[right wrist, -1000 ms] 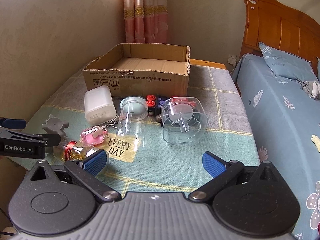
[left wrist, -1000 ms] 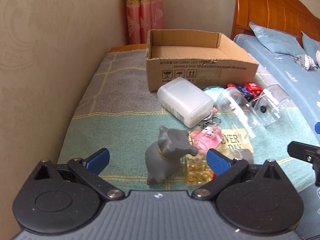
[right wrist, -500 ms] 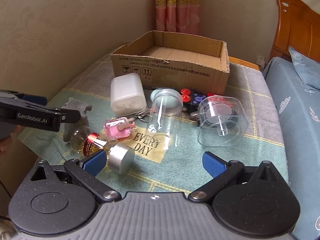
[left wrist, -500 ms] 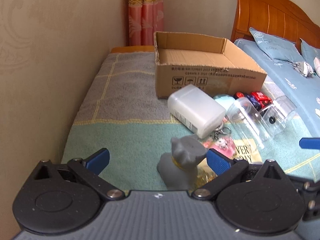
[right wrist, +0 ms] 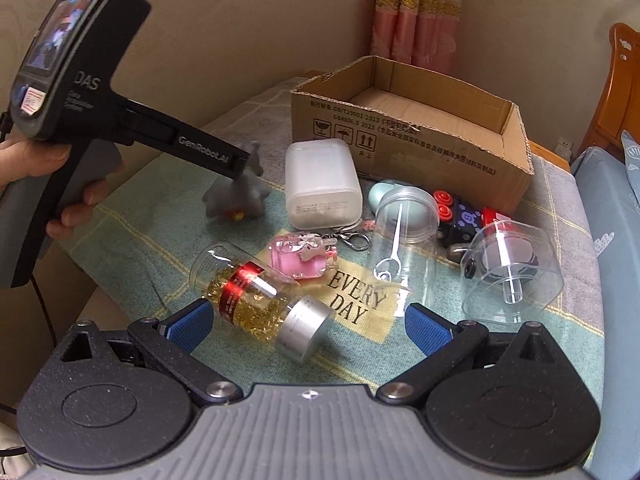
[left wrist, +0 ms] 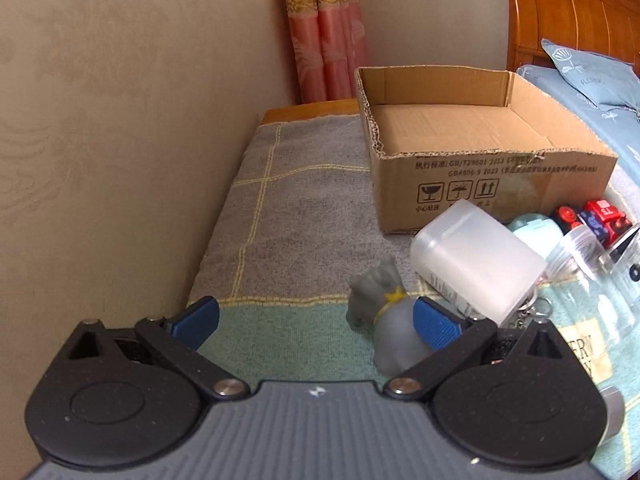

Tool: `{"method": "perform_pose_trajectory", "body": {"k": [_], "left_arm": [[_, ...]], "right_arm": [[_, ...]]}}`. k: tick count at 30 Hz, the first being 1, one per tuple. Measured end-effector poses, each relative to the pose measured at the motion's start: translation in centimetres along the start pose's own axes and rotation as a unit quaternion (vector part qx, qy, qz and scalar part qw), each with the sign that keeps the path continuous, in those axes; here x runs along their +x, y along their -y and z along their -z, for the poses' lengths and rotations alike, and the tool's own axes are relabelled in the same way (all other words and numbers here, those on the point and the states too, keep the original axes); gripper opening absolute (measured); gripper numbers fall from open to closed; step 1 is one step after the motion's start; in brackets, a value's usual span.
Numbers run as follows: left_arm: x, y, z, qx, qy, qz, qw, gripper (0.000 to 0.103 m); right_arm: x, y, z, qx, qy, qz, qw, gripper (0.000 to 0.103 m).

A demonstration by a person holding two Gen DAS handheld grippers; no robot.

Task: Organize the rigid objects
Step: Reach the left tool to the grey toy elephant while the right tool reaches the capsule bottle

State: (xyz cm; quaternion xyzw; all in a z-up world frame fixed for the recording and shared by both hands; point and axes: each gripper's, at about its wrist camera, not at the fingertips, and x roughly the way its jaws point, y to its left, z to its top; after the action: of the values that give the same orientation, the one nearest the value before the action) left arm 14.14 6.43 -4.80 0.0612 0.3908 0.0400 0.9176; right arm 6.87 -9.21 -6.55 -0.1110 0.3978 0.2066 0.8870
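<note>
A grey animal figurine (left wrist: 380,312) lies tipped on the cloth; it also shows in the right wrist view (right wrist: 236,196). My left gripper (left wrist: 316,316) is open, its right finger (left wrist: 436,326) against the figurine, which lies toward the right side of the gap. An open cardboard box (left wrist: 472,152) stands behind, empty. My right gripper (right wrist: 306,324) is open, with a gold-flake bottle (right wrist: 260,300) with a silver cap lying between its fingers.
A frosted white container (right wrist: 322,184), pink keychain (right wrist: 302,258), clear jar (right wrist: 404,240), clear dome holder (right wrist: 512,268) and toy cars (right wrist: 460,216) lie in front of the box. A wall runs along the left. A bed (right wrist: 612,220) lies right.
My left gripper moved forward and left and the figurine tipped over by its right finger. My right gripper moved left and closer, bringing the gold-flake bottle between its fingers.
</note>
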Motion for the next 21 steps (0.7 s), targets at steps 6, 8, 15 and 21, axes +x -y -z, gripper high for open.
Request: {"method": "perform_pose_trajectory", "body": {"k": [6, 8, 15, 21], "left_arm": [[-1.2, -1.8, 0.5, -0.029, 0.01, 0.005, 0.9995, 0.102], [-1.7, -2.3, 0.5, -0.037, 0.012, 0.007, 0.9992, 0.102], [-3.0, -3.6, 1.1, -0.07, 0.027, 0.026, 0.9968, 0.102], [-3.2, -3.1, 2.0, -0.062, 0.035, 0.056, 0.9959, 0.102]], "right_arm": [[0.7, -2.4, -1.8, -0.058, 0.028, 0.01, 0.998, 0.103], [1.4, -3.4, -2.4, -0.077, 0.034, 0.007, 0.996, 0.103], [4.2, -4.9, -2.4, -0.105, 0.025, 0.039, 0.993, 0.103], [2.4, -3.1, -0.3, -0.088, 0.011, 0.07, 0.994, 0.103]]}}
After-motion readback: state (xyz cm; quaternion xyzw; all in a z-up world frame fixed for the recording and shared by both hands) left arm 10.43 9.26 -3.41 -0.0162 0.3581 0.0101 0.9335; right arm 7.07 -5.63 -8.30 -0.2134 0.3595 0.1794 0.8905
